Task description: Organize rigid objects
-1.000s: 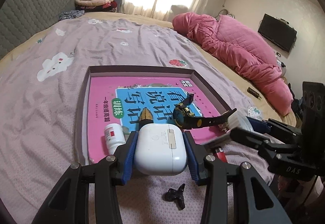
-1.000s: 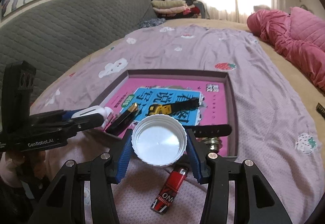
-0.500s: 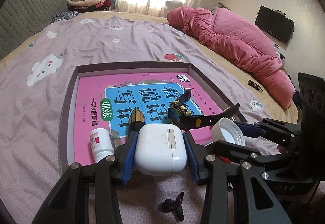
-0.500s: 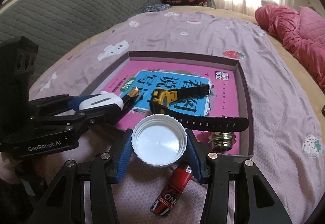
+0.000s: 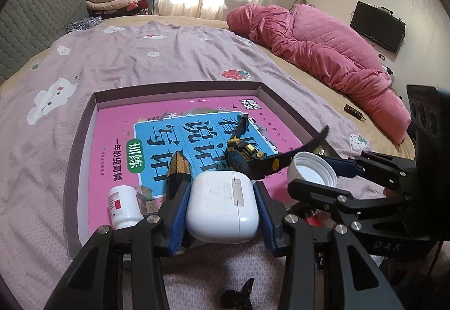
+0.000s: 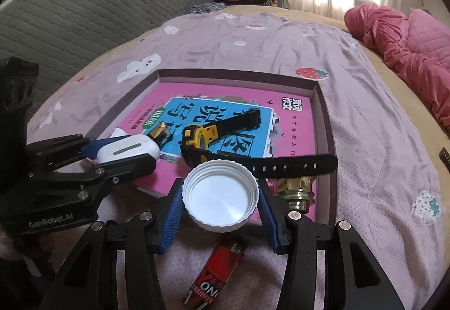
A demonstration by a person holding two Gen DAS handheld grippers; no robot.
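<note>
Both grippers hover at the tray's (image 5: 84, 147) near edge, tray straight ahead: left gripper (image 5: 222, 211) clamps the earbuds case (image 5: 222, 208), right gripper (image 6: 220, 197) pinches the white bottle cap (image 6: 220, 194).

White earbud case (image 5: 222, 210) between jaws

Earbud case (image 5: 222, 210): white, rounded, lower centre of left view. Cap (image 6: 220, 195): white, ribbed, hollow up, lower centre of right view. Watch (image 6: 225, 138): black-yellow, mid-frame, on pink book (image 6: 292, 119) in tray (image 6: 327, 124).
</note>
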